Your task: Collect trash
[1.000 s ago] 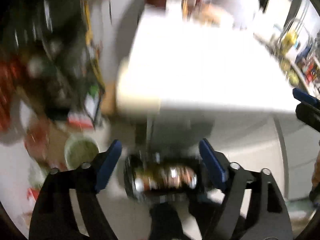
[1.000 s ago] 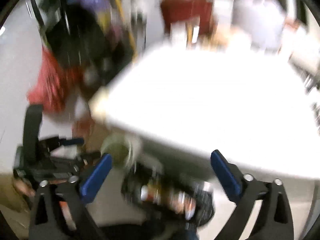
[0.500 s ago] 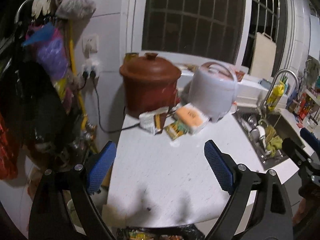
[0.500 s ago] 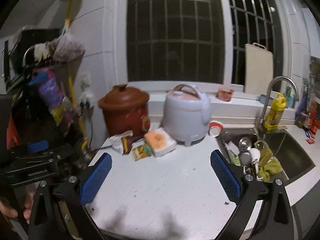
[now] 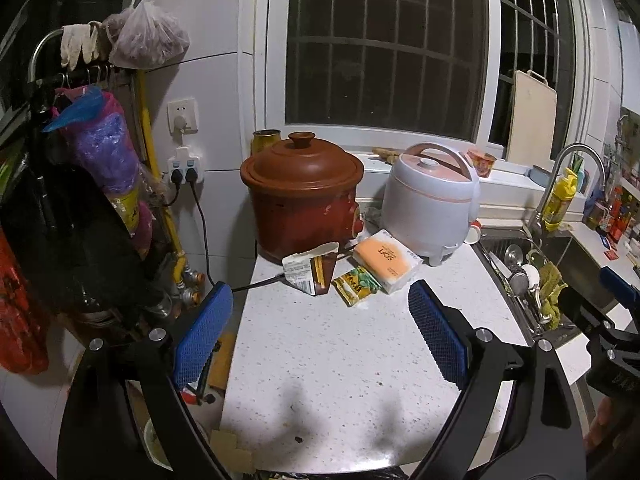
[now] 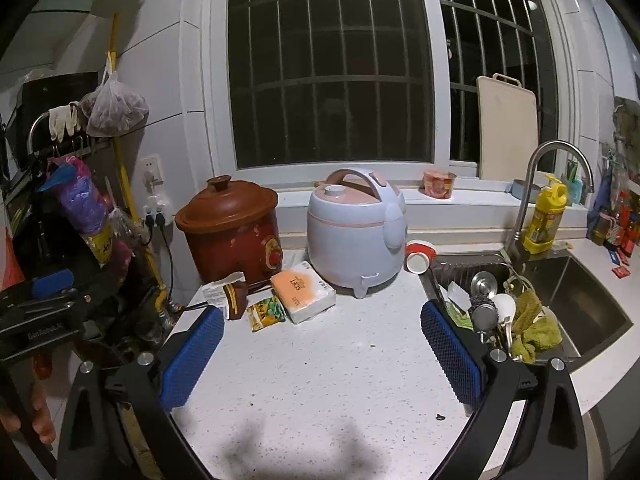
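Left hand-held gripper (image 5: pixel 320 328): fingers spread wide with nothing between the blue pads, held over the near part of the white speckled desk (image 5: pixel 340 360).
Right hand-held gripper (image 6: pixel 320 344): likewise spread wide and holding nothing, above the same desk, with the sink (image 6: pixel 580 300) off to its right.
Trash, location: three pieces lie together at the back of the desk, in front of the brown clay pot (image 5: pixel 302 196) and the pale rice cooker (image 5: pixel 430 204), well ahead of both grippers.
Torn carton (image 5: pixel 310 274): white and brown, opened flap raised at the top, printed panel on its white side too small to read; it touches the foot of the clay pot.
Yellow-green snack wrapper (image 5: pixel 356 282): flat on the desk, long axis running diagonally from near left to far right; its print is not legible.
Tissue pack (image 5: pixel 386 260): white with an orange face, long axis diagonal from far left to near right; the word "SOFT" reads upside down from the grippers' side.
Black power cord (image 5: pixel 260 282): runs across the desk's left edge to the carton.
Sink: holds utensils and a green cloth.
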Tool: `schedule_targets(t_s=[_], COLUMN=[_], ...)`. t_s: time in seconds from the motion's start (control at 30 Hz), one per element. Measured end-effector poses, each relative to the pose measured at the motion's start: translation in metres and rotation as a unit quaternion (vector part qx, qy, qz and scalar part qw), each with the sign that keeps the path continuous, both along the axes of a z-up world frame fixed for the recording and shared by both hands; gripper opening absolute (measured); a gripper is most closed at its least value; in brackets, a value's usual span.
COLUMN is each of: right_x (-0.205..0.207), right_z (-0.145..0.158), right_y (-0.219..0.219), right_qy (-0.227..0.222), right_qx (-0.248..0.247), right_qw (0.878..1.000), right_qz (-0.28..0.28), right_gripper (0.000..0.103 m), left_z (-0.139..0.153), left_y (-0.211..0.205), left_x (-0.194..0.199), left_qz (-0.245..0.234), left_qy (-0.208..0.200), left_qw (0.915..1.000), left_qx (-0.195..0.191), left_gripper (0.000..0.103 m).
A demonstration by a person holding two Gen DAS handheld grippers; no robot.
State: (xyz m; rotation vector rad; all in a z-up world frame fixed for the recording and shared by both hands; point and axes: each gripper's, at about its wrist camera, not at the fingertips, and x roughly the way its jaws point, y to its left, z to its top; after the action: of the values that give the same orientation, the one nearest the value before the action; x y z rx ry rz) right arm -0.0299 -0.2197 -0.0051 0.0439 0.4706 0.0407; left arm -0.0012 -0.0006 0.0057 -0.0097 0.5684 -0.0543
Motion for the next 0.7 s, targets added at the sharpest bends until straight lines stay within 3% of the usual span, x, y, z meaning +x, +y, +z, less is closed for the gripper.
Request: schedule_targets(t_s=[0.7], right_x=[0.0052], right_z=[0.0003], right_y=[0.0014], right_qy=[0.001], right_qx=[-0.007], right_qw=[1.000], right_qz=[0.014], right_gripper=[0.097], left_z=[-0.0020], left_y=[-0.0002], left_x=[0.0044], left_qz=[0.005], left_qy=[0.007], left_qw=[0.9999], left_qx=[0.005], left_gripper=[0.087])
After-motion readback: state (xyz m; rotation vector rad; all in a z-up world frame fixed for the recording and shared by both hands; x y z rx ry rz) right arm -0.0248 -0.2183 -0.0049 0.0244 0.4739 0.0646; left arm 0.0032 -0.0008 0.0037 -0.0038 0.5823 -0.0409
